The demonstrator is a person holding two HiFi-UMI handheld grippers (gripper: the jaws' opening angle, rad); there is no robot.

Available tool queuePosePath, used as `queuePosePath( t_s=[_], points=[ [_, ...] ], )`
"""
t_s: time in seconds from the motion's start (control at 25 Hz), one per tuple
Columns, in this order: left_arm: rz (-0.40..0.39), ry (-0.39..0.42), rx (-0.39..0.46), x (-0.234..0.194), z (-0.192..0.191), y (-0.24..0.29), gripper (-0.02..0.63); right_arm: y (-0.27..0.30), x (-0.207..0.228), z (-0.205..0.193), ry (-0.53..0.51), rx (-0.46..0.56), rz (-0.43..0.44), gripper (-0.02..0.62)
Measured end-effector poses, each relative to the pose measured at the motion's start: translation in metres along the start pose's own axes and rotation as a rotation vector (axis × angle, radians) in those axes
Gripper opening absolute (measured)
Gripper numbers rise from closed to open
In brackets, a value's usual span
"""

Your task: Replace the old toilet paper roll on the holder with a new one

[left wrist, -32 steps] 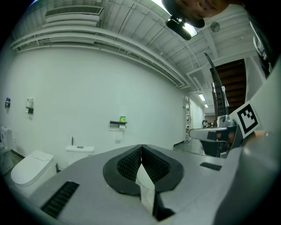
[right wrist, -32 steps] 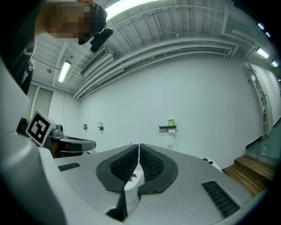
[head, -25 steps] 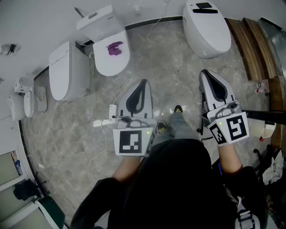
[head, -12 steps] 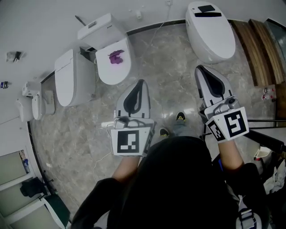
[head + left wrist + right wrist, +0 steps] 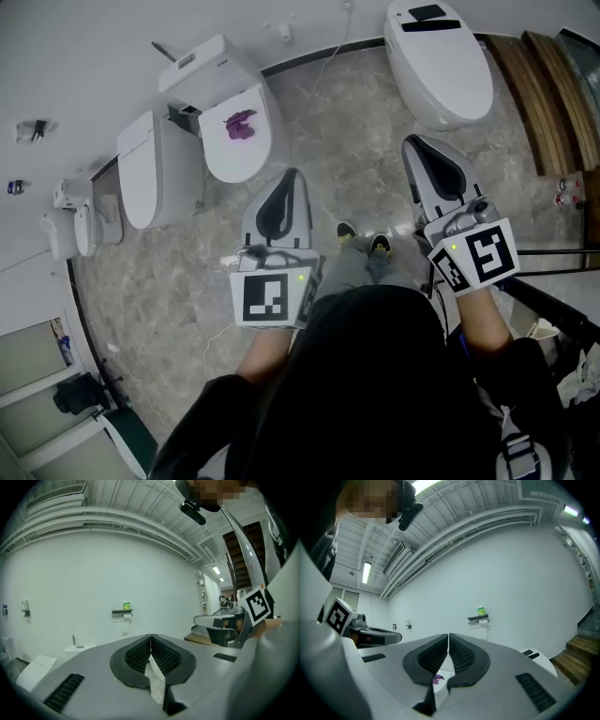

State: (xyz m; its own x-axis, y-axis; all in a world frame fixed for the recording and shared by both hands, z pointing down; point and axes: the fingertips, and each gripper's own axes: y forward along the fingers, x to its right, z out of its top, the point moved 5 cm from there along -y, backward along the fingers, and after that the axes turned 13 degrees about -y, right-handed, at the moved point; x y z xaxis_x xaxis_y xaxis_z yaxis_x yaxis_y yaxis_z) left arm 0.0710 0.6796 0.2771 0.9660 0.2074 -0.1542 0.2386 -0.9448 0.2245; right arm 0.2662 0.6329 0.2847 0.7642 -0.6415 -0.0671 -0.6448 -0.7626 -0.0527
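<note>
Head view: open toilet [image 5: 234, 131] against the wall, purple scrap [image 5: 241, 125] in its bowl. Left gripper [image 5: 292, 178] held over the marble floor [image 5: 159, 281], just right of that toilet and nearer the person. Right gripper [image 5: 412, 145] farther right, well apart from it. Left gripper view: jaws pressed together, nothing between. On the white wall [image 5: 70, 573], above and right of the open toilet's tank [image 5: 79, 646], the holder [image 5: 122, 613] carries the toilet paper roll [image 5: 126, 617], a tail hanging down, and a green box [image 5: 126, 605] on top. Right gripper view: jaws closed, empty. Purple scrap visible below them, with the holder and roll on the wall up and right of it.
</note>
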Motion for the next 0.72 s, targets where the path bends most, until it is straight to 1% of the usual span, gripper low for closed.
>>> queuePosePath(
  t_s=[0.16, 0.32, 0.44, 0.72],
  points=[
    [-0.028, 0.000, 0.027, 0.004, 0.005, 0.007, 0.023, 0.003, 0.002, -0.001, 0.004, 0.006, 0.000, 0.020],
    [-0.037, 0.003, 0.016, 0.005, 0.005, 0.017, 0.023, 0.009, 0.007, -0.002, 0.013, 0.008, 0.000, 0.020],
    [-0.057, -0.005, 0.021, 0.004, 0.006, 0.027, 0.023, 0.018, 0.012, -0.005, 0.016, 0.002, -0.004, 0.020],
    [-0.085, -0.016, 0.025, -0.015, 0.014, 0.058, 0.023, 0.052, 0.026, -0.012, 0.024, 0.006, -0.038, 0.020]
  ],
)
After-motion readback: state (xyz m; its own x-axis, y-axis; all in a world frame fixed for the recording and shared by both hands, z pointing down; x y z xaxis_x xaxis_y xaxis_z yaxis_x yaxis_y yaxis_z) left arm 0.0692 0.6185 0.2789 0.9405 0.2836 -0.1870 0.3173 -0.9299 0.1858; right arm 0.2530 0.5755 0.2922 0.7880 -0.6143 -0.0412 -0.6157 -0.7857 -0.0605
